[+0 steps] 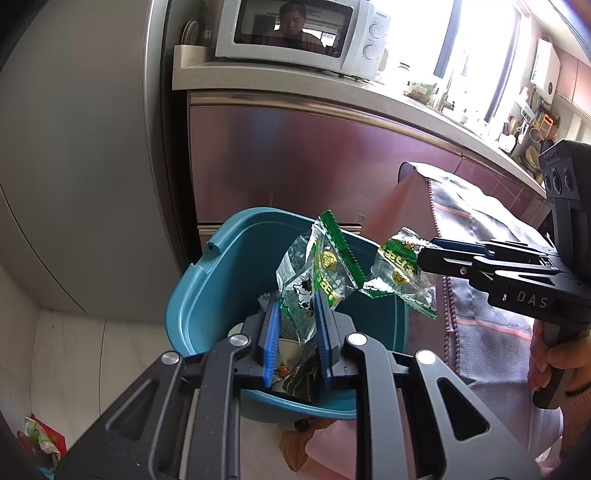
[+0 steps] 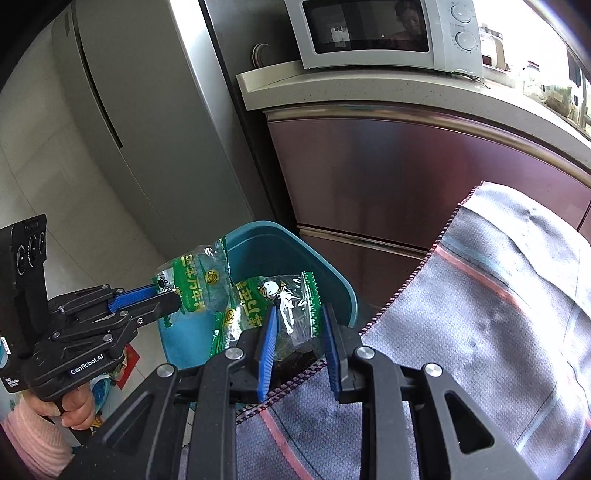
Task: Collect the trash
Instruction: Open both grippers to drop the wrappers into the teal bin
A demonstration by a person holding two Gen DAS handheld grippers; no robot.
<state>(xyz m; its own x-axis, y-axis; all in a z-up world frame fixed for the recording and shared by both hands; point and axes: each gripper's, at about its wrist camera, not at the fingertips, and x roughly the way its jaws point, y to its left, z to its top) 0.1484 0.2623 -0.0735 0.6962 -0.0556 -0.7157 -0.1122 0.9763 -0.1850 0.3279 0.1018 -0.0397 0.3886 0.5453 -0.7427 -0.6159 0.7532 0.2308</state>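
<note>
A teal trash bin (image 1: 221,280) stands on the floor; it also shows in the right wrist view (image 2: 280,247). Trash lies in its bottom. My left gripper (image 1: 295,306) is shut on a green and clear snack wrapper (image 1: 317,266) and holds it over the bin's opening. My right gripper (image 2: 299,317) is shut on a second green and clear wrapper (image 2: 280,299), also above the bin. The right gripper (image 1: 424,254) enters the left wrist view from the right with its wrapper (image 1: 399,273). The left gripper (image 2: 173,295) shows at the left of the right wrist view with its wrapper (image 2: 199,280).
A grey cloth with red stripes (image 2: 498,314) covers a surface right of the bin. Behind stand a maroon cabinet (image 1: 314,155), a white microwave (image 1: 303,33) on the counter and a grey fridge (image 1: 74,147). A bag (image 1: 40,439) lies on the floor.
</note>
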